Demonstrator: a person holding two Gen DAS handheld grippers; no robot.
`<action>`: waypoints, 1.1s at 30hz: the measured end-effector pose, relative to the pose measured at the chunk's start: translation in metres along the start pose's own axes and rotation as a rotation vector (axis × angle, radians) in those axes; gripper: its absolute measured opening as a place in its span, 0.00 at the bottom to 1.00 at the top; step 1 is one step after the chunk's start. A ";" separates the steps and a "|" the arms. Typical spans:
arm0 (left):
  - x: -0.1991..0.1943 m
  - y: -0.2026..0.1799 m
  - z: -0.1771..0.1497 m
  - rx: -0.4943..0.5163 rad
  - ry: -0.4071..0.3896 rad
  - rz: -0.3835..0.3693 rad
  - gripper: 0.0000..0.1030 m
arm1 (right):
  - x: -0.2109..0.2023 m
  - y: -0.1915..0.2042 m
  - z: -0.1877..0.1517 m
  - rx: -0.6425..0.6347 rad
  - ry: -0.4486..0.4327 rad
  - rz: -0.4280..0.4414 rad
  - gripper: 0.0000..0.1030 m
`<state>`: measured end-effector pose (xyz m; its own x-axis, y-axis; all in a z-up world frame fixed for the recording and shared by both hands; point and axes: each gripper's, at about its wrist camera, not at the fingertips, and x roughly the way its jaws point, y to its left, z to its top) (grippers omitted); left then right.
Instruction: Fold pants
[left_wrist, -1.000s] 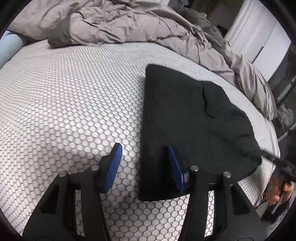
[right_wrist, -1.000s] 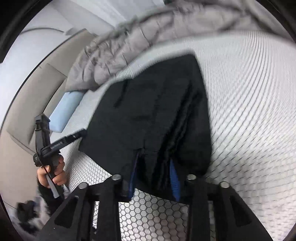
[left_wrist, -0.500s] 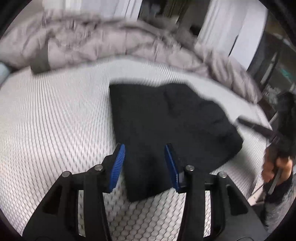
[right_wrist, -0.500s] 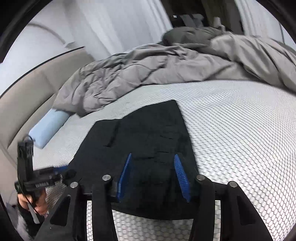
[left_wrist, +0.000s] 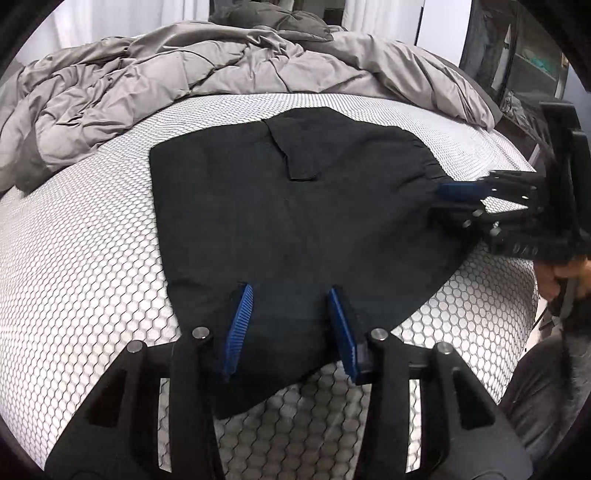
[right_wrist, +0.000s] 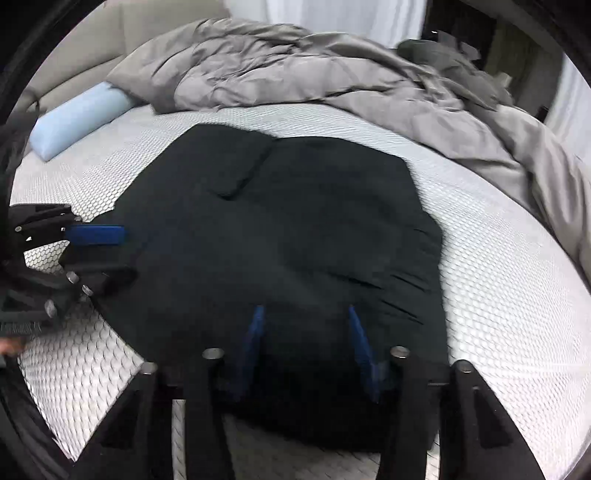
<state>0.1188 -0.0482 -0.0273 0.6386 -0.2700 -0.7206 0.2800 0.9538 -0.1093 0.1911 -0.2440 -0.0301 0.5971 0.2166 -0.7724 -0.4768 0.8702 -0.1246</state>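
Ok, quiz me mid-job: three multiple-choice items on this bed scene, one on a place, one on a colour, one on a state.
1. Where does the light blue bolster pillow lie?
A. on the folded black pants
B. at the mattress edge beside the crumpled grey duvet
C. on the floor

2. What colour are the gripper pads?
A. blue
B. red
C. yellow

3. How do the folded black pants lie?
A. hanging off the bed
B. bunched in a ball
C. flat on the white honeycomb-patterned mattress

Answers: 1 B, the pillow sits by the grey duvet, apart from the pants. 2 A, ribbed blue pads show in both views. 3 C, the pants spread flat on the mattress.
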 end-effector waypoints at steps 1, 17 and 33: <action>-0.010 0.003 -0.004 0.003 -0.007 0.012 0.39 | -0.005 -0.006 -0.002 0.022 -0.009 -0.001 0.41; 0.016 0.018 0.012 0.000 0.021 -0.067 0.39 | 0.024 0.012 0.019 -0.019 0.035 -0.053 0.38; 0.003 -0.003 -0.007 0.088 0.011 -0.053 0.44 | 0.006 0.020 0.000 -0.099 0.012 -0.010 0.49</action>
<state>0.1148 -0.0510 -0.0336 0.6134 -0.3174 -0.7231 0.3748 0.9230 -0.0872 0.1851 -0.2249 -0.0372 0.5947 0.2020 -0.7782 -0.5323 0.8243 -0.1928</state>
